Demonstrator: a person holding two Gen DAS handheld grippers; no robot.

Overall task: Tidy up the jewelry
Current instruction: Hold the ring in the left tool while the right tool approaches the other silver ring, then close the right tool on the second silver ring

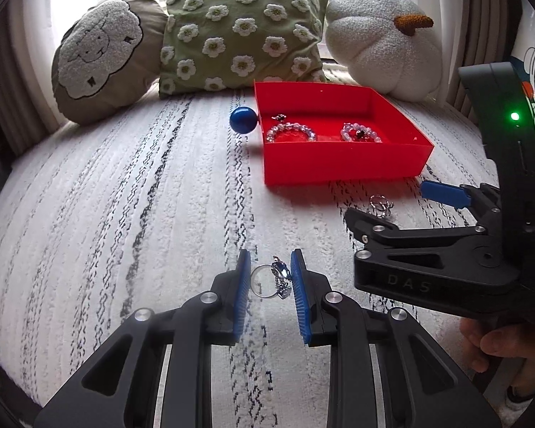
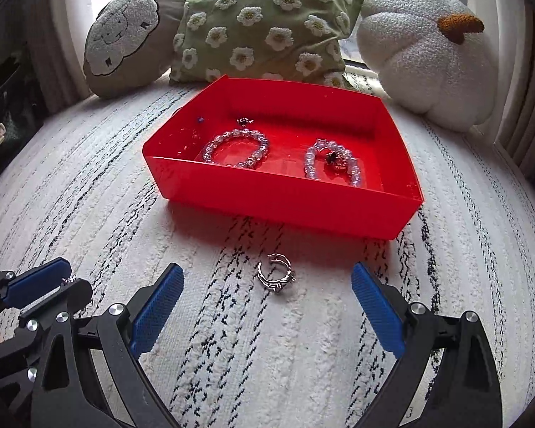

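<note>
Blue-stone ring [image 1: 273, 280] pinched between left hand-held gripper [image 1: 269, 280] pads, lifted over rug [image 1: 125, 214], probably bound for red tray [image 1: 339, 167]. Silver ring [image 2: 276, 273] lying on rug before tray, framed by wide-open right hand-held gripper [image 2: 267, 306]. Blue ball [image 1: 243, 119] visible from left wrist only.

Bright red open plastic tray [image 2: 281, 210] on a white shaggy rug streaked with broken black lines [image 2: 89, 196].

Clear glass bead bracelets [image 2: 237, 149] glint inside the tray. Behind sit a green cushion dotted with white flowers [image 2: 267, 21], a beige cushion bearing a white sheep face [image 2: 125, 35], and a white pumpkin pillow with a brown stem [image 2: 428, 53]. A glossy blue ball [image 1: 243, 120] rests beside the tray.
</note>
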